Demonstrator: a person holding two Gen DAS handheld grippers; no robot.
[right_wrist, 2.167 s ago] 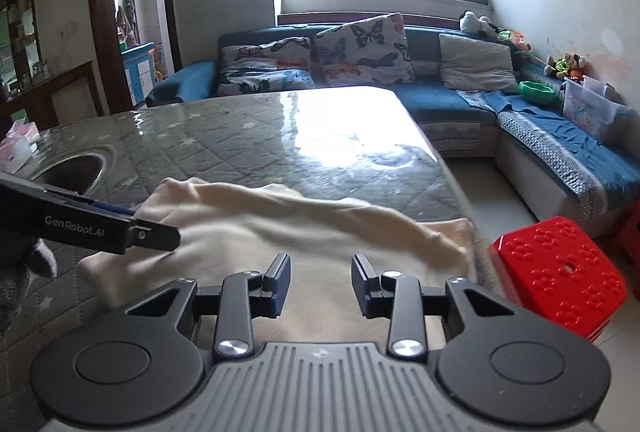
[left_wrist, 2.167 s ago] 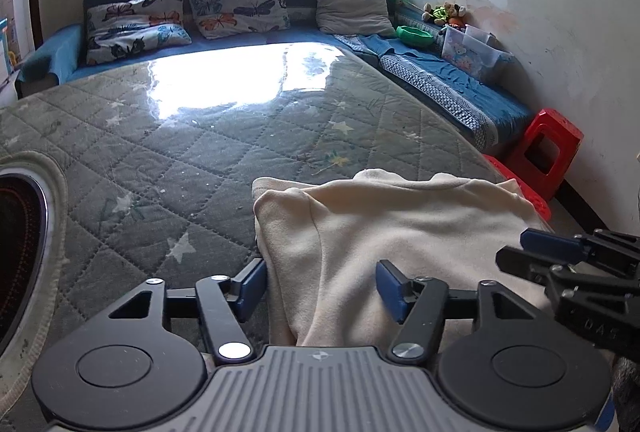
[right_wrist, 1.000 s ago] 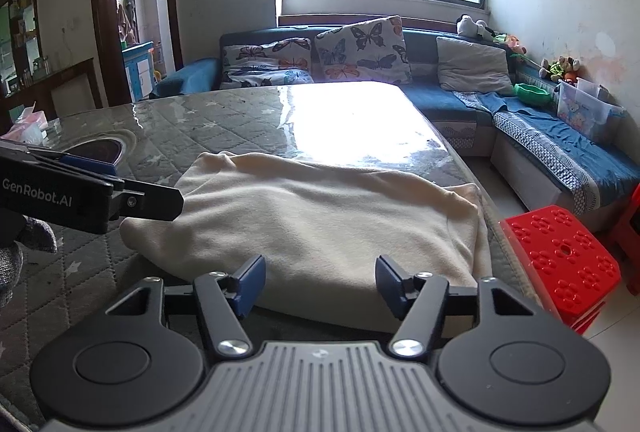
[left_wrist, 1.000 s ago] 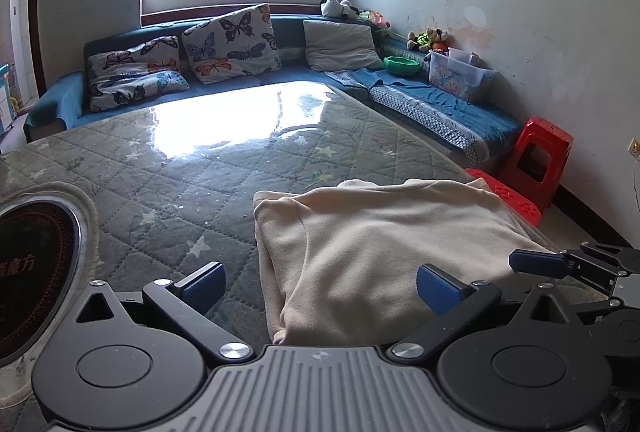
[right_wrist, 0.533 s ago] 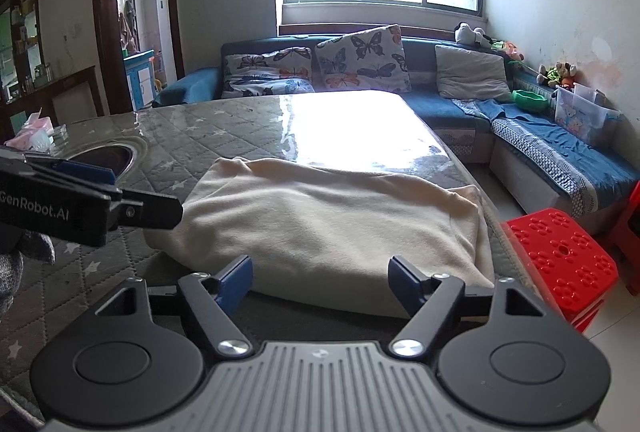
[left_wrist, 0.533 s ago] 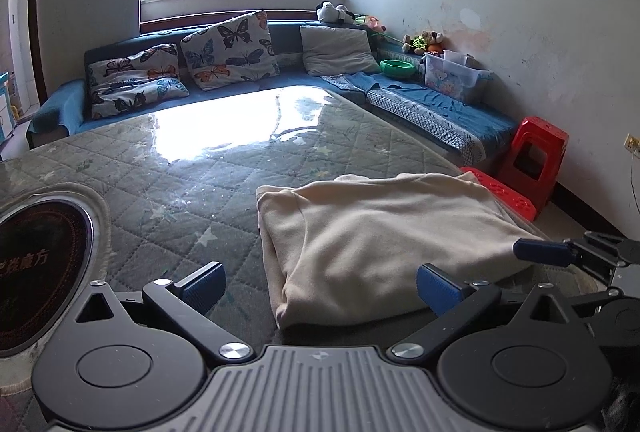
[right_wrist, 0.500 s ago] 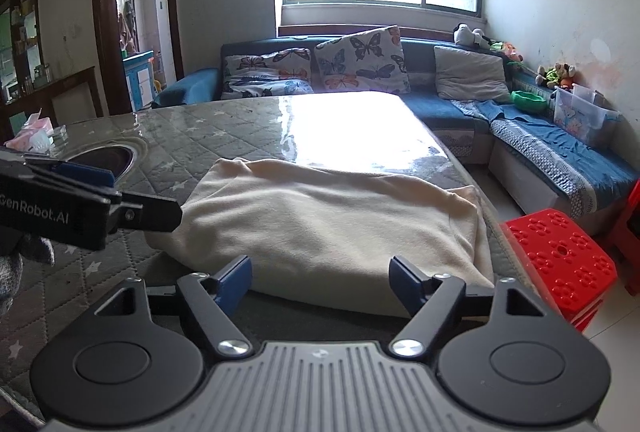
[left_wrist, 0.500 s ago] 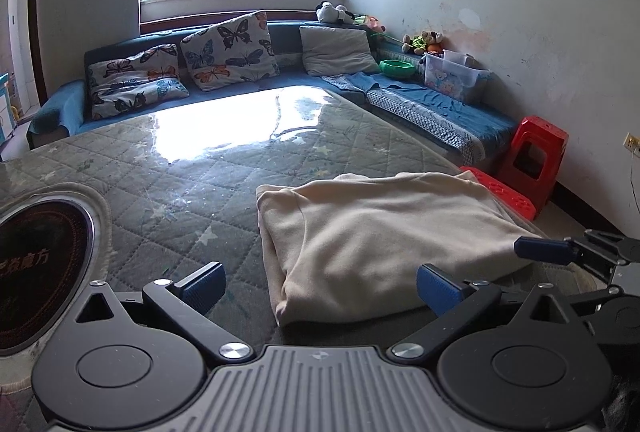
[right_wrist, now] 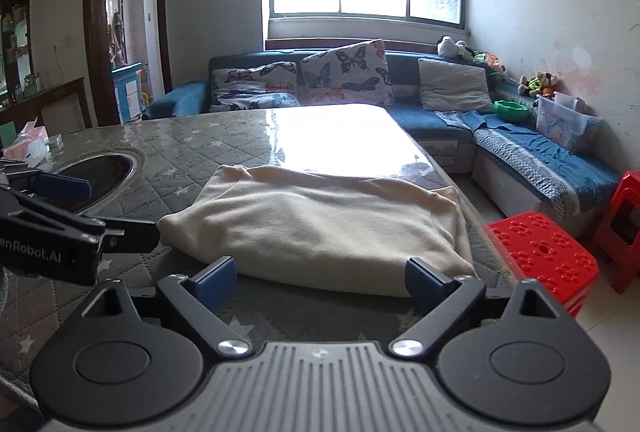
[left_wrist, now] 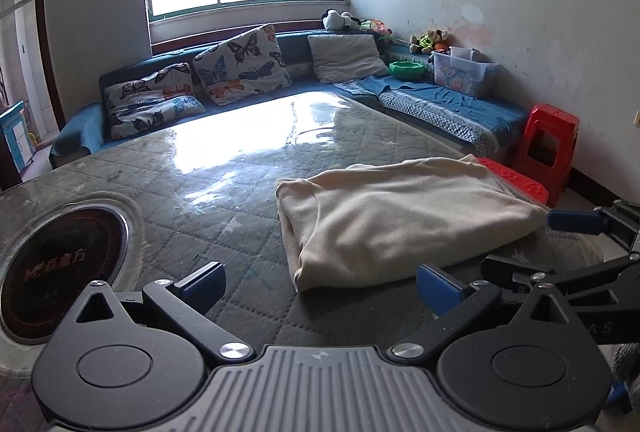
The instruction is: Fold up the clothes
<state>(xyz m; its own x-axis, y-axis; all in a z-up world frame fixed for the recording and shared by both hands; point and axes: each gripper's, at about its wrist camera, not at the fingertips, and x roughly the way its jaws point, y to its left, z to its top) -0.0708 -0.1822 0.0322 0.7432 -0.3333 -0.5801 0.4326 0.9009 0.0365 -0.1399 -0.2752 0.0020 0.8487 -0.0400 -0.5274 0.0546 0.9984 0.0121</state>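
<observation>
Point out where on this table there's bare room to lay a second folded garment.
The widest free patch is the table between the cream garment and the sofa. A narrower strip lies between the garment and the round inset burner. The right edge is crowded: the garment reaches it, beside the red stools.

The right gripper (right_wrist: pixel 320 282) stands wide, its jaws just having opened, nothing between them — the folded cream cloth (right_wrist: pixel 320 224) lies just beyond on the quilted table (right_wrist: pixel 192 159). The left gripper (right_wrist: pixel 80 216) reaches in at the left edge, near the cloth's corner. A red stool (right_wrist: pixel 540 252) sits beside the table.
</observation>
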